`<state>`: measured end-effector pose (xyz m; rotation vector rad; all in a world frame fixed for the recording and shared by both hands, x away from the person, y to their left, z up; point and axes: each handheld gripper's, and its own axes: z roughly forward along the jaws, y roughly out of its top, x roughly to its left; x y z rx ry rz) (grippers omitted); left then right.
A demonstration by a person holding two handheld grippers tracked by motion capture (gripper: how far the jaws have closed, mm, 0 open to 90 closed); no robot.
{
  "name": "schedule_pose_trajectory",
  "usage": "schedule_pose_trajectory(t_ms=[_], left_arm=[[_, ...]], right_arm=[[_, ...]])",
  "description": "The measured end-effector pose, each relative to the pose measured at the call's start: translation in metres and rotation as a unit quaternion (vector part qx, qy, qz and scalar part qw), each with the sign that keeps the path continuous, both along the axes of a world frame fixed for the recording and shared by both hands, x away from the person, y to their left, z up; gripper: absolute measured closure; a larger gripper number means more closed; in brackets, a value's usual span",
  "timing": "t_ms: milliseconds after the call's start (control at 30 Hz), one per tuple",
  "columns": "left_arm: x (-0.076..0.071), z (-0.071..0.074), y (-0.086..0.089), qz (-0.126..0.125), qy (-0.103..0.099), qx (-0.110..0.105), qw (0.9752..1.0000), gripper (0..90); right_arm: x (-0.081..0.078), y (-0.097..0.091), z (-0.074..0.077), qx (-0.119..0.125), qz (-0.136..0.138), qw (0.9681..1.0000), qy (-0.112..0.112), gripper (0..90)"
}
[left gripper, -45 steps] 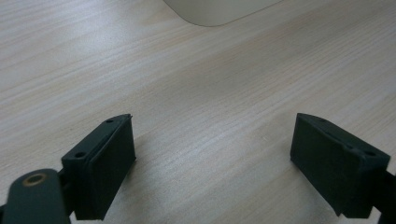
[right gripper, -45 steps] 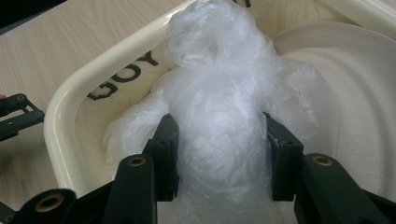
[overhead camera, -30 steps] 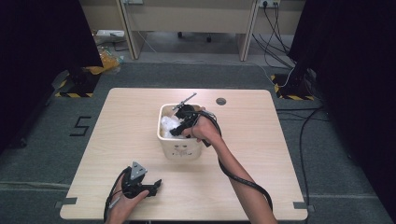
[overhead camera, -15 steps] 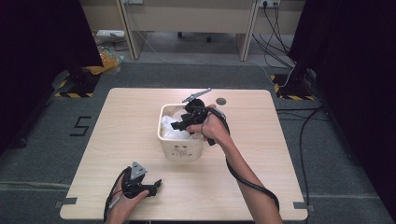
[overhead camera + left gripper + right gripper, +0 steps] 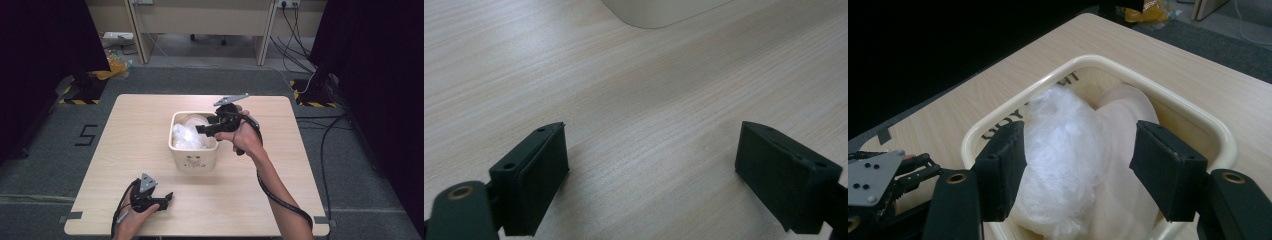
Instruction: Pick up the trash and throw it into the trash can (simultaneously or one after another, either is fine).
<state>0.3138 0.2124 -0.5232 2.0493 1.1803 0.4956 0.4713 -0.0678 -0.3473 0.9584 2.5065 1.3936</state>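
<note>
From the high view, your right gripper (image 5: 201, 129) hangs over the right rim of the cream bin (image 5: 194, 157), which stands near the middle of the wooden table (image 5: 125, 145). Its fingertips point left across the bin's opening, with the crumpled clear plastic (image 5: 186, 136) just beyond and below them and a pale rounded thing (image 5: 196, 121) behind that plastic, toward the far wall of the bin. The jaws have just been opening, and nothing is pinched between them. Your left gripper (image 5: 167, 196) lies low on the table near the front edge, its fingertips pointing right, well apart from the bin, which sits up and to the right of them.

In the left gripper view, your left gripper (image 5: 651, 160) has its two black jaws set wide apart, with bare tabletop between them. The bin's rounded base (image 5: 664, 10) sits ahead of the fingertips, well clear of them.

In the right gripper view, your right gripper (image 5: 1078, 165) holds its jaws apart above the bin (image 5: 1220, 135). The clear plastic (image 5: 1063, 150) shows between the pads and below them; neither pad presses on it. The pale rounded thing (image 5: 1125, 107) lies ahead of the right-hand pad, against the bin's far side. Your left gripper (image 5: 883, 187) shows off to the left of the left-hand pad, on the table.
</note>
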Motion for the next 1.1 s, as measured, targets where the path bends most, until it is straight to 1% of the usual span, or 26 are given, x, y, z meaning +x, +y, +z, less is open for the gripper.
schedule_pose_trajectory(t_ms=[267, 500, 700, 800, 967, 1100], left_arm=[[0.000, 0.000, 0.000, 0.000, 0.001, 0.000, 1.0000, 12.5], [0.000, 0.000, 0.000, 0.001, 0.000, -0.001, 1.0000, 12.5], [0.000, 0.000, 0.000, 0.002, 0.000, -0.001, 1.0000, 12.4], [0.000, 0.000, 0.000, 0.002, 0.000, -0.002, 1.0000, 12.3], [0.000, 0.000, 0.000, 0.003, 0.000, -0.002, 1.0000, 12.2], [0.000, 0.000, 0.000, 0.004, 0.000, -0.001, 1.0000, 12.1]], right_arm=[[-0.010, -0.022, -0.003, 0.008, -0.011, 0.9998, -0.015, 36.4], [-0.018, -0.045, -0.008, 0.024, -0.027, 0.9992, -0.019, 36.0], [-0.026, -0.067, -0.015, 0.026, -0.043, 0.9984, -0.028, 34.7], [-0.033, -0.080, -0.021, 0.027, -0.052, 0.9978, -0.032, 34.7], [-0.041, -0.100, -0.036, 0.034, -0.067, 0.9969, -0.024, 34.6], [-0.048, -0.113, -0.048, 0.037, -0.076, 0.9961, -0.023, 34.1]])
